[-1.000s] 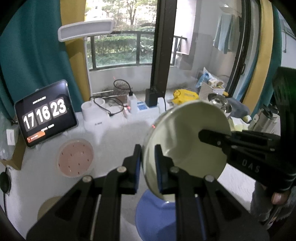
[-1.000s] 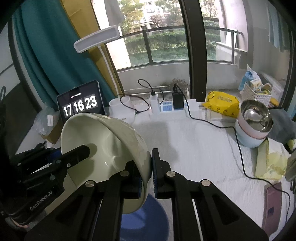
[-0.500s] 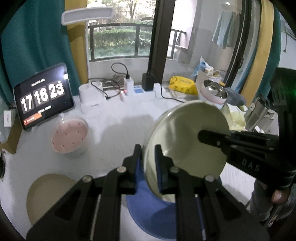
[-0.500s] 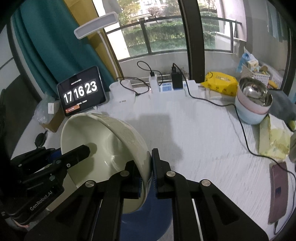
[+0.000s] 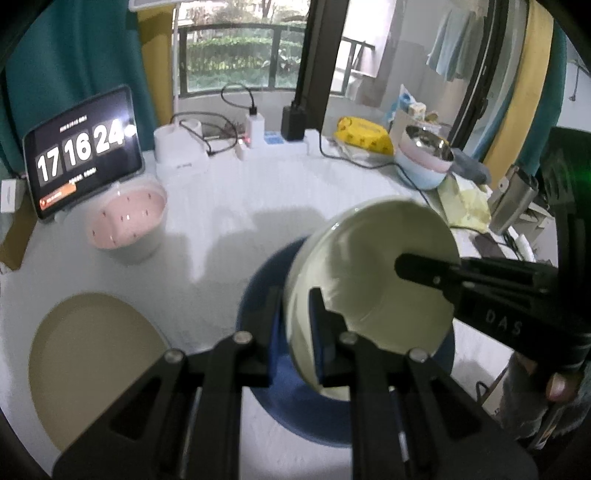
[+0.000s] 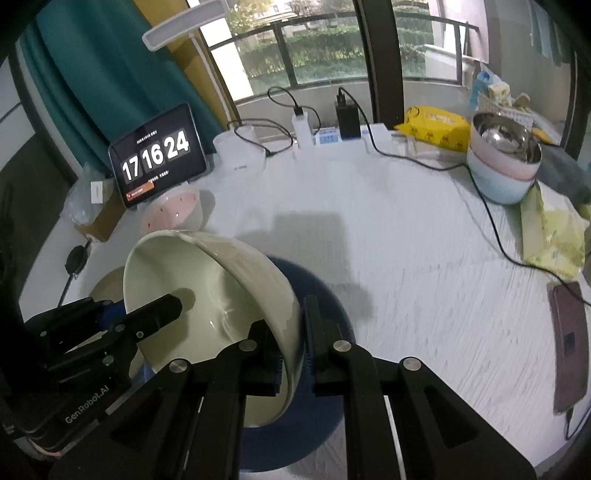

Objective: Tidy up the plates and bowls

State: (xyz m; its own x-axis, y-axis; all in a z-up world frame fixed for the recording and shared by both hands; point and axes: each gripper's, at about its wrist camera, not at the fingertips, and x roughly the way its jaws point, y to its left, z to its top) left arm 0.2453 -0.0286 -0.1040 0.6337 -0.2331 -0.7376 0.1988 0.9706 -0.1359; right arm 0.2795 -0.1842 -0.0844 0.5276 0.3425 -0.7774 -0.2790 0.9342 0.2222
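Left tool (image 5: 295,325): pinching the pale green bowl (image 5: 373,273) on its rim.
Right tool (image 6: 295,343): clamped on the opposite rim of the same bowl, held tilted.
Blue plate (image 5: 266,295): directly under the bowl, on the white tabletop (image 6: 406,229).
Tan plate (image 5: 92,369): left of the blue plate.
Pink bowl (image 5: 127,221): beyond the tan plate, in front of the clock tablet (image 5: 81,147).
Steel bowl stack (image 6: 504,158): far right of the blue plate.

Blue plate (image 5: 258,295) largely hidden under the pale bowl (image 5: 369,266) and both claws. Beige plate (image 6: 107,284) mostly covered behind the bowl in the right wrist view. Lamp head (image 5: 147,3) cut off at the top edge. Small print on the tablet (image 6: 157,151) unreadable.
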